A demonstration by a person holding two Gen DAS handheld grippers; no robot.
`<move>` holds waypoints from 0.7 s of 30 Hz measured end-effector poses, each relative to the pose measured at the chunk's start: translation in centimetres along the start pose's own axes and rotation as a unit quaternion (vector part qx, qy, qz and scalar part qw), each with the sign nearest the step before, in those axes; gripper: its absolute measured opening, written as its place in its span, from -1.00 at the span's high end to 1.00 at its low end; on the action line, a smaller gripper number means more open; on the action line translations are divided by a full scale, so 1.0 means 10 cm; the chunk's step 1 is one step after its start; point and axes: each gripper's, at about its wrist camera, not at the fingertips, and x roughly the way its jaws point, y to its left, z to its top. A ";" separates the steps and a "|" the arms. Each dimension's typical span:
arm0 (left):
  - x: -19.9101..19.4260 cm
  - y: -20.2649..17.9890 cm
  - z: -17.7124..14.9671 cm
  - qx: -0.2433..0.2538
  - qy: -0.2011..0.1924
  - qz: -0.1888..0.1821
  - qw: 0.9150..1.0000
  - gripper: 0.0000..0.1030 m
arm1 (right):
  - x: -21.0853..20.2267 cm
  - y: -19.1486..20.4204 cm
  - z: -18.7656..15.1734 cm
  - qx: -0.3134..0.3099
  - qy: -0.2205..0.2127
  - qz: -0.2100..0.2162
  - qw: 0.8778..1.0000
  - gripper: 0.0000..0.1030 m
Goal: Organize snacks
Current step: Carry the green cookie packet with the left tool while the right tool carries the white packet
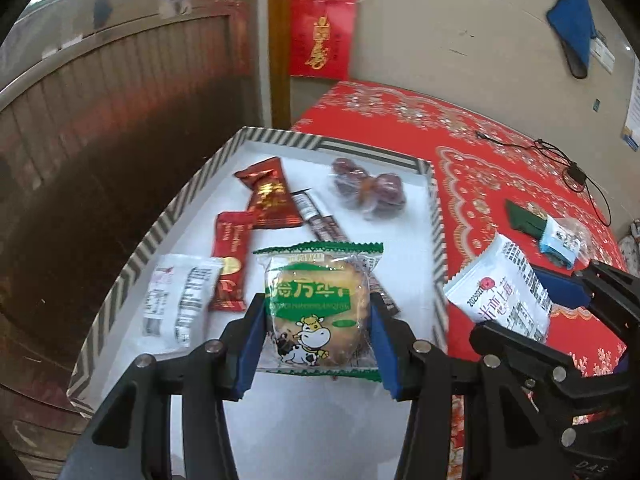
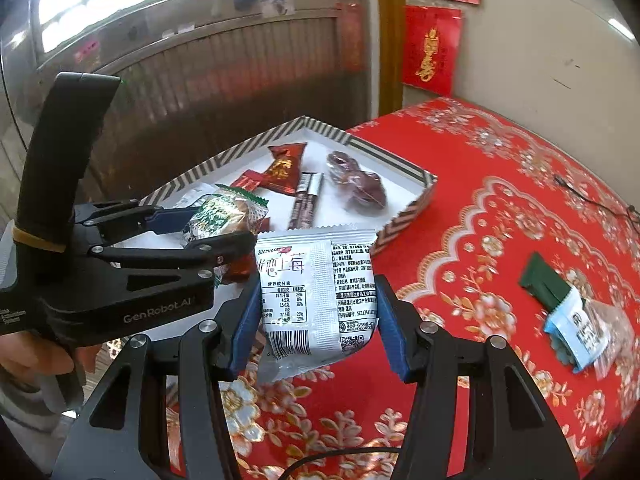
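Note:
My left gripper (image 1: 316,344) is shut on a green-edged cake packet with a cartoon cow (image 1: 316,304), held over the white tray with the striped rim (image 1: 160,232). It also shows in the right wrist view (image 2: 224,216). My right gripper (image 2: 316,316) is shut on a white strawberry snack packet (image 2: 316,296), held above the red tablecloth just right of the tray; it shows in the left wrist view (image 1: 504,300). In the tray lie a dark red packet (image 1: 268,196), a red stick packet (image 1: 230,256), a white packet (image 1: 176,300), a brown bar (image 1: 320,220) and wrapped dates (image 1: 366,188).
A green and blue packet (image 2: 560,308) with a clear wrapper lies on the red floral tablecloth (image 2: 500,200) at the right. A black cable (image 1: 560,160) runs across the far side of the table. A wall with red decorations (image 1: 322,36) stands behind.

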 end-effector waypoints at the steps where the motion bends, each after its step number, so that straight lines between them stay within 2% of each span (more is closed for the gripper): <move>1: 0.00 0.03 0.00 -0.002 0.000 0.001 1.000 0.00 | 0.02 0.03 0.01 -0.002 0.001 0.001 1.000 -0.04; 21: 0.15 0.42 -0.05 -0.021 0.021 0.033 0.999 0.00 | 0.49 0.33 0.22 -0.018 0.034 0.031 0.999 -0.04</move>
